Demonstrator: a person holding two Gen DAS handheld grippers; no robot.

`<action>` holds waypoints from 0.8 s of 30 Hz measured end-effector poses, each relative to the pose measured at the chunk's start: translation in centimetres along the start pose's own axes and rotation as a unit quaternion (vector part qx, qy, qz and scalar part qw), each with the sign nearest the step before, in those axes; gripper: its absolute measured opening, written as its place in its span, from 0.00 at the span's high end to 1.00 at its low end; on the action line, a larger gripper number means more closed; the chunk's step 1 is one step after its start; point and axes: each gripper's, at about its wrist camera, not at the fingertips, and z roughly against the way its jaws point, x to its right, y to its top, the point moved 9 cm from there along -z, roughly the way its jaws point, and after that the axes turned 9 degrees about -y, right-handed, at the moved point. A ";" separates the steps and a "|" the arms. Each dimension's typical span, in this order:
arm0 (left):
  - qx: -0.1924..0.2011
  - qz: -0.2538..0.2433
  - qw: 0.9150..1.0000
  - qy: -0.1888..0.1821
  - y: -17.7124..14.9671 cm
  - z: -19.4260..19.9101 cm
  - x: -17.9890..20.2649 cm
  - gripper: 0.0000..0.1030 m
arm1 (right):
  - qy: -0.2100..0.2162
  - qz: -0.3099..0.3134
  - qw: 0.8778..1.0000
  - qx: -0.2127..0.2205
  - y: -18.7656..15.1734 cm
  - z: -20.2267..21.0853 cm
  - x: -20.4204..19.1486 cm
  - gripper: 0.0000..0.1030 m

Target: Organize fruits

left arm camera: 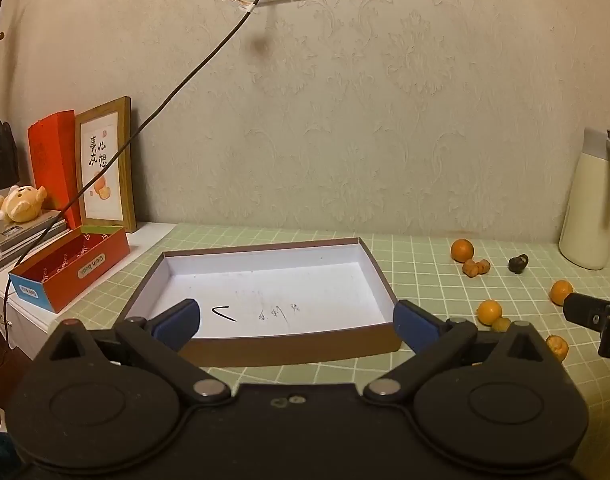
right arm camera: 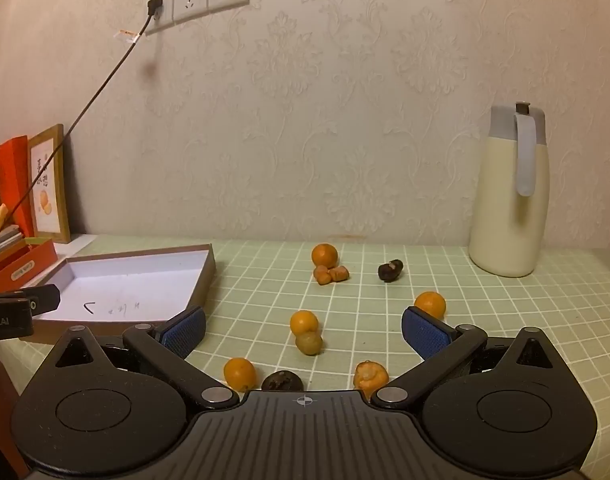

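Observation:
A shallow brown box lid with a white inside [left arm camera: 265, 280] lies empty on the green grid mat; it shows at the left in the right wrist view [right arm camera: 137, 280]. My left gripper [left arm camera: 297, 320] is open and empty, hovering at its near edge. My right gripper [right arm camera: 303, 330] is open and empty above scattered fruit: an orange [right arm camera: 304, 322] touching a duller fruit [right arm camera: 309, 343] between the fingers, an orange [right arm camera: 240, 373], a dark fruit [right arm camera: 282, 381], a wrinkled orange one [right arm camera: 369, 376], an orange [right arm camera: 429, 304], and farther off an orange [right arm camera: 324, 255], small pieces [right arm camera: 331, 275] and a dark fruit [right arm camera: 389, 270].
A cream thermos jug [right arm camera: 509, 196] stands at the back right by the wall. A red open box [left arm camera: 71, 272], a framed picture [left arm camera: 105, 164] and a plush toy [left arm camera: 19, 202] sit at the left. A black cable [left arm camera: 145, 128] hangs from the wall socket.

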 end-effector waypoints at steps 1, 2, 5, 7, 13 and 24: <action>0.001 -0.001 1.000 0.001 -0.1 0.0 0.1 0.06 | 0.000 0.001 1.000 0.000 0.0 0.0 0.0 0.00; 0.000 -0.002 1.000 0.001 0.1 -0.1 0.2 0.06 | 0.000 0.001 1.000 -0.001 0.0 0.0 0.0 0.00; -0.001 -0.004 1.000 0.002 0.2 -0.2 0.3 0.06 | 0.000 0.001 1.000 -0.003 -0.1 -0.1 0.0 0.00; 0.000 -0.004 1.000 0.004 0.1 -0.2 0.3 0.06 | 0.000 0.000 1.000 -0.004 -0.2 0.0 -0.1 0.00; -0.003 -0.002 1.000 0.004 0.0 -0.2 0.4 0.06 | 0.004 0.007 1.000 -0.003 0.0 -0.1 -0.5 0.00; -0.002 0.000 1.000 0.004 0.1 -0.2 0.3 0.06 | 0.007 0.009 1.000 -0.002 0.0 -0.1 -0.7 0.00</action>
